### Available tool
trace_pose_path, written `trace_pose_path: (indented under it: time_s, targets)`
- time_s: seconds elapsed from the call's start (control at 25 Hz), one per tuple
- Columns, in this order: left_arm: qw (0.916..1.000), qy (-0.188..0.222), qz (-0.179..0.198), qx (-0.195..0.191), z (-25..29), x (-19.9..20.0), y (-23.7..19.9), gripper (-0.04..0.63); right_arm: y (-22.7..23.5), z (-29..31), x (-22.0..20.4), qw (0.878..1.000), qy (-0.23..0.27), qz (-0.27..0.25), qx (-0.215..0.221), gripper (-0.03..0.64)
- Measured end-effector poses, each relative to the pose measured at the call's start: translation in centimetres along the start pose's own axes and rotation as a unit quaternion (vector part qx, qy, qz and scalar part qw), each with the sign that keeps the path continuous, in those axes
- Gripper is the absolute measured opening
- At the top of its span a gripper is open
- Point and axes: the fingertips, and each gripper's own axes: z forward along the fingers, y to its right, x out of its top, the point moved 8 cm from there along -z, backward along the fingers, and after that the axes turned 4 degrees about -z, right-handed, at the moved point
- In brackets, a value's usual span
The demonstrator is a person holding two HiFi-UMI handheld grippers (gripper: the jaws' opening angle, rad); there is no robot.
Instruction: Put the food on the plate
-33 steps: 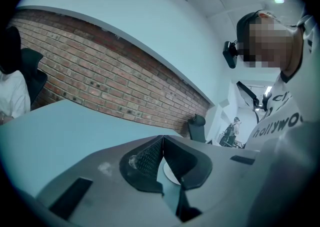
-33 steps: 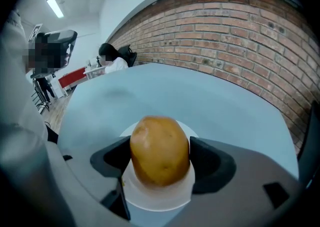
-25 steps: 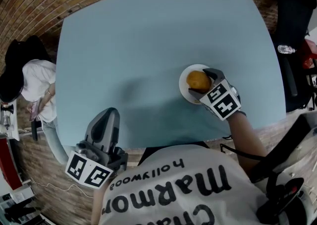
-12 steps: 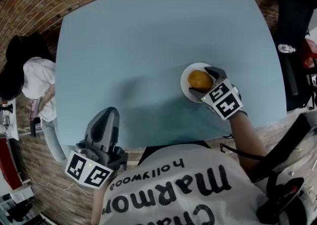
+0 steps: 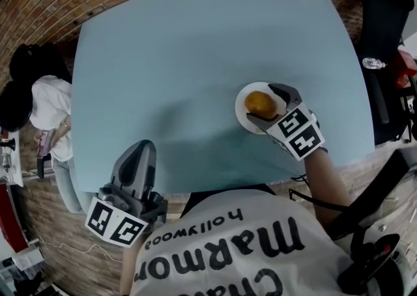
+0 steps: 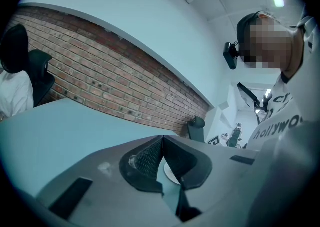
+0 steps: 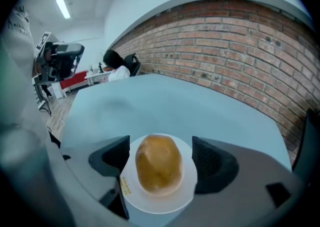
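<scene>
A round golden-brown piece of food [image 5: 260, 103] lies on a small white plate [image 5: 243, 111] at the right of the light blue table [image 5: 195, 53]. My right gripper [image 5: 272, 107] straddles the food, and its jaws are opening. In the right gripper view the food [image 7: 159, 164] rests on the plate [image 7: 150, 203] with a gap to each pad, so nothing presses on it. My left gripper [image 5: 142, 158] hovers over the table's near edge at the left, well apart from the plate. In the left gripper view my left gripper [image 6: 162, 141] has its jaw tips together, with nothing held.
A person in a white top [image 5: 45, 109] sits by the table's left edge. A black chair [image 5: 384, 21] and clutter stand off the right side. A brick wall [image 7: 240, 46] runs beyond the table's far edge.
The right gripper's jaws have spread off the food and the gripper has drawn back a little toward me. The food stays on the plate. The left gripper has not moved.
</scene>
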Motion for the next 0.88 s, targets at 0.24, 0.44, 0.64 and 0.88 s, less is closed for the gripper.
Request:
trace_pose_path:
  time_s: [0.24,0.44,0.64,0.88]
  targets:
    - [0.9994,-0.013,0.011,-0.029,1.7,-1.2,0.9,0.006,0.0,-4.2,1.7,0.993,0.102,0.049,-0.015,0.367]
    - [0.9974,-0.012,0.023,-0.067,3.5,-1.2,3.3,0.006,-1.7,-7.3,1.7,0.985,0.163,0.049,-0.014,0.32]
    - [0.9952,-0.015,0.026,-0.093,4.0,-2.0,6.2,0.006,-2.6,-10.4,0.1,0.976,0.198,0.084,-0.021,0.055]
    - [0.9939,-0.014,0.026,-0.106,3.9,-3.3,8.9,0.006,-2.9,-13.2,-1.6,0.968,0.22,0.122,-0.013,0.028]
